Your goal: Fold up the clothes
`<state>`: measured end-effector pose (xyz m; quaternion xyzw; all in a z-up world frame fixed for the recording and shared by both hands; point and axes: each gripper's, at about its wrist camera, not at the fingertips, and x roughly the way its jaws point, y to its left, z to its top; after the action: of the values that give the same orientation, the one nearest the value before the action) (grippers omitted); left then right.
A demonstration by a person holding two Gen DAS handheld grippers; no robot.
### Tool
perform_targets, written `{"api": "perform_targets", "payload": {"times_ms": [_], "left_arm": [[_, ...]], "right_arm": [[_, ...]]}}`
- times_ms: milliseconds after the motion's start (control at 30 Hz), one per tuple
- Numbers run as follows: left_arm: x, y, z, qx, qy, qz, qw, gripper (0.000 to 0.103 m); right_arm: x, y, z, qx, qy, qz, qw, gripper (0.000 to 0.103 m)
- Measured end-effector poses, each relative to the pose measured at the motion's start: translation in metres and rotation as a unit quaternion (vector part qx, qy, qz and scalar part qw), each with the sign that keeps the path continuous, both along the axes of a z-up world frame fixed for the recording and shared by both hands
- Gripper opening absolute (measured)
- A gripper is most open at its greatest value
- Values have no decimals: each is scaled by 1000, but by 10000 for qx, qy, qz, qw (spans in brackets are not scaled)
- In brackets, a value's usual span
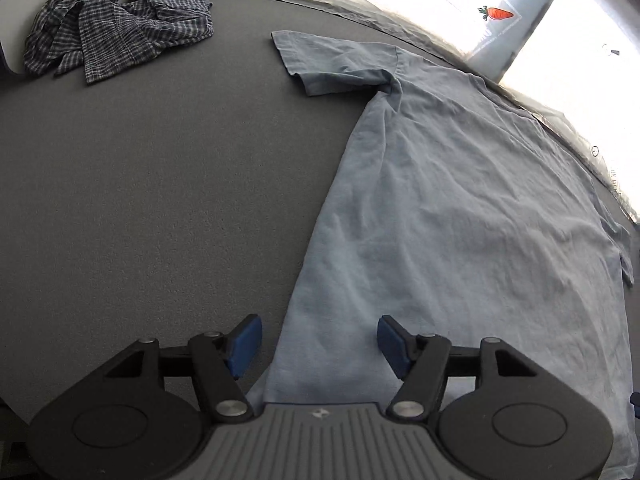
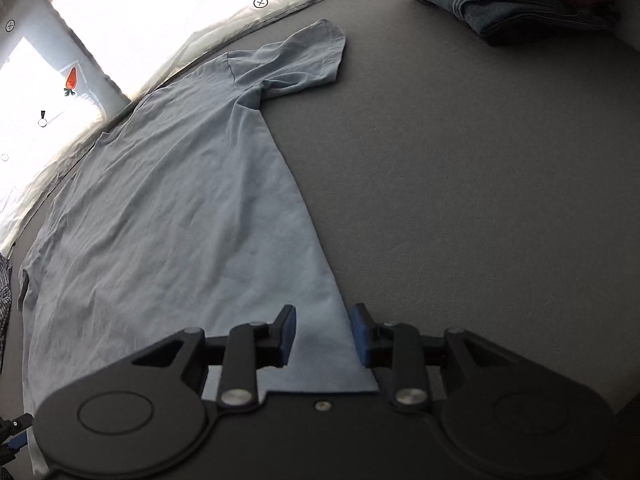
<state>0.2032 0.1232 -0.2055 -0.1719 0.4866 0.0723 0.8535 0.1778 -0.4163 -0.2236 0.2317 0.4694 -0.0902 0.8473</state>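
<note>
Left wrist view, table [image 1: 140,200]: carrying everything, grey surface.
T-shirt [image 1: 460,208]: lying spread flat, sleeves out, ready for folding.
Checked garment [image 1: 116,28]: waiting crumpled at far corner.
Left gripper [image 1: 320,344]: hovering open over hem corner, gripping nothing.
Right gripper [image 2: 322,334]: straddling opposite hem edge, part open, empty.

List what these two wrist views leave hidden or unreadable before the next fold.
- Light blue T-shirt: the hem, under each gripper's body in its own view.
- Same shirt, left wrist view: right side cut by the frame edge.
- Folded jeans, right wrist view: cut off by the top edge.
- Plaid shirt, left wrist view: crumpled, its layout unreadable.
- Beyond the table's far edge: overexposed in both.
</note>
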Motion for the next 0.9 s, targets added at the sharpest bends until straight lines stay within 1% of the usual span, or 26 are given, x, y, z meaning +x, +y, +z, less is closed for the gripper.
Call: {"api": "perform_targets", "payload": {"times_ms": [167, 300, 367, 400, 433, 467, 500, 533, 600, 633, 667, 700, 733, 767, 800, 833, 867, 900], "left_arm": [[-22, -5, -1, -139, 46, 14, 9999, 63], [-31, -16, 1, -44, 187, -162, 9997, 59], [-34, -21, 2, 19, 347, -285, 9990, 52], [-36, -23, 2, 158, 415, -313, 9985, 44], [-37, -26, 3, 290, 480, -334, 9979, 33], [-38, -26, 3, 353, 531, -302, 9975, 29], [-38, -23, 3, 290, 581, -203, 9977, 18], [-39, -19, 4, 186, 625, -95, 9978, 12], [-41, -3, 10, -497, 634, 228, 9965, 3], [-42, 5, 14, -858, 617, 389, 9936, 2], [-46, 15, 20, -1364, 457, 545, 9881, 2], [-53, 27, 26, -2006, 196, 709, 9769, 2], [-60, 38, 32, -2610, -73, 868, 9614, 2], [-67, 47, 37, -2985, -343, 1007, 9485, 2], [-71, 51, 41, -2992, -414, 1111, 9468, 2], [-73, 55, 44, -2936, -454, 1192, 9474, 2], [-72, 55, 44, -2504, -296, 1128, 9611, 2], [-68, 52, 37, -2079, -39, 1028, 9727, 3]], "right_arm": [[-19, -1, -3, 147, -9, -68, 9999, 32], [-22, 2, -3, 132, 63, 118, 9998, 31], [-21, 8, -2, 0, 173, 459, 9988, 31], [-19, 9, -1, -56, 232, 583, 9980, 30], [-18, 11, 0, -111, 290, 707, 9970, 24], [-17, 11, 0, -148, 342, 807, 9960, 13], [-16, 10, 1, -126, 364, 841, 9957, 8], [-17, 8, 1, -19, 347, 841, 9959, 6], [-21, -1, 5, 406, 229, 692, 9965, 5], [-26, -9, 10, 784, 31, 518, 9956, 4], [-32, -17, 15, 1160, -167, 343, 9925, 4], [-38, -25, 20, 1533, -365, 168, 9874, 4], [-44, -33, 25, 1904, -562, -8, 9801, 4], [-49, -41, 29, 2270, -758, -183, 9708, 4], [-54, -48, 34, 2520, -905, -343, 9629, 4], [-57, -51, 36, 2385, -881, -406, 9663, 3], [-53, -47, 38, 1933, -697, -286, 9782, 3], [-47, -40, 37, 1371, -430, -48, 9896, 3]]}}
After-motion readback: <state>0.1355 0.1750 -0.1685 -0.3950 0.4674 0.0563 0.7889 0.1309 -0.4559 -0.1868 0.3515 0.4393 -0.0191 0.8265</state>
